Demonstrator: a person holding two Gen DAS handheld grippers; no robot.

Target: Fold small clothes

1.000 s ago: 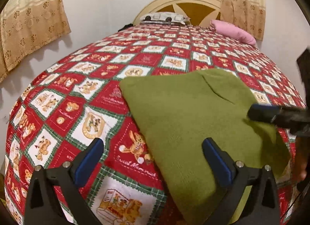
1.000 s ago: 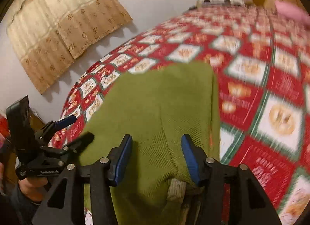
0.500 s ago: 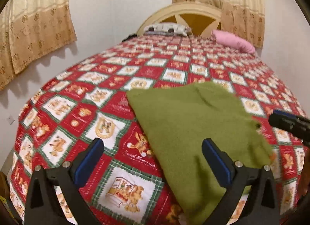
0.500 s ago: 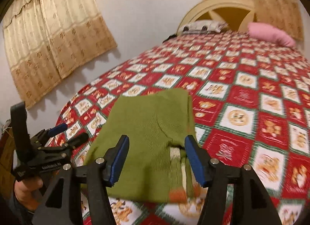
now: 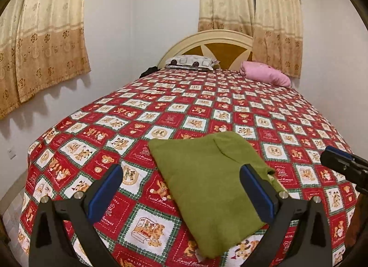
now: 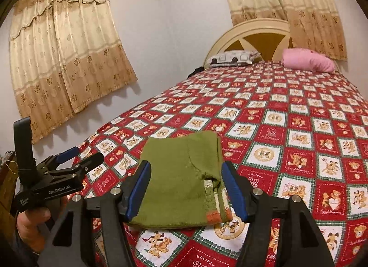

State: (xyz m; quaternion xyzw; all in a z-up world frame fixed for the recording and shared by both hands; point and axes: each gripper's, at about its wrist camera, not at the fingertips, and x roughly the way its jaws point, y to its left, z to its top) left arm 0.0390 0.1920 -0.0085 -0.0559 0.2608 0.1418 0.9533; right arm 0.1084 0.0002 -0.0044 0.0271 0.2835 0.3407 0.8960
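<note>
Folded green garment [image 6: 181,179] lying flat near foot of bed [image 6: 299,115], probably set down as finished. Left claw [image 5: 181,188] wide open, empty. Right claw [image 6: 186,186] just been opening, nothing gripped, raised clear above garment, likely freeing it after fold.

The left hand-held gripper [image 5: 181,188] points forward and somewhat down, its blue-padded jaws spread wide with nothing clamped between them. The right hand-held gripper [image 6: 186,188] points the same way, raised and free; its jaws have just been opening, and the pads press on nothing. In the right wrist view the left gripper shows at the near left, gripped from below by the person's hand [image 6: 32,225], its fingers curled round the handle.
</note>
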